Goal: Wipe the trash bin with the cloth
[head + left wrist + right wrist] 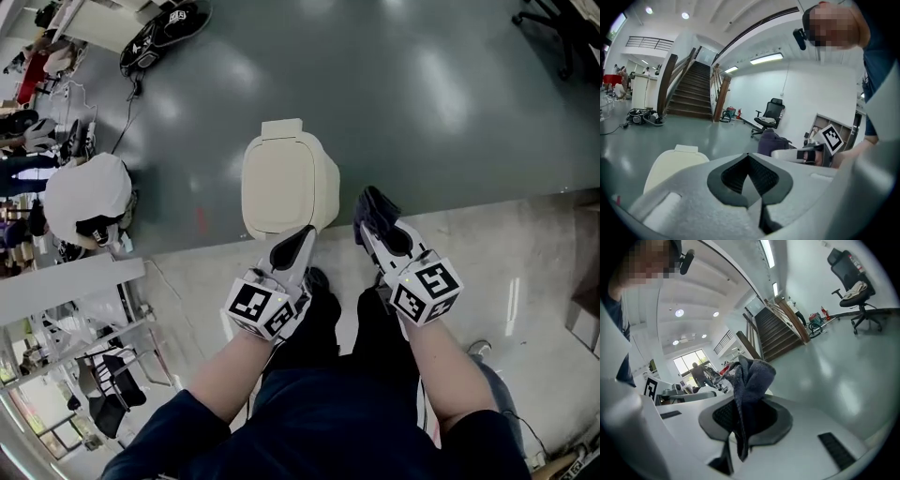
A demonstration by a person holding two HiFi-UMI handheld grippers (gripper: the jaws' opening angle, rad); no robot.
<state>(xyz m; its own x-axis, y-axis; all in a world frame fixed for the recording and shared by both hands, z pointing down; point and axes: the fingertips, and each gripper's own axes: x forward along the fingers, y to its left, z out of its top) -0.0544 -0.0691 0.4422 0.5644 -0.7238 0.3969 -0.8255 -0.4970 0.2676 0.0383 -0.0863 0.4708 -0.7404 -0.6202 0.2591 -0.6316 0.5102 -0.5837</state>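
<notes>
A cream plastic trash bin with a closed lid (281, 183) stands on the glossy grey floor (431, 94), just ahead of both hand-held grippers. The left hand-held gripper (298, 242), jaws pressed together on nothing, hovers at the bin's near edge. The right hand-held gripper (373, 228), just right of the bin, pinches a dark blue-grey cloth (377, 206) bunched above its tips. Wiping looks not yet begun. The risk is that only a fold seems clamped, so dragging it across the lid could tug the cloth loose or push the unbraced bin away.
</notes>
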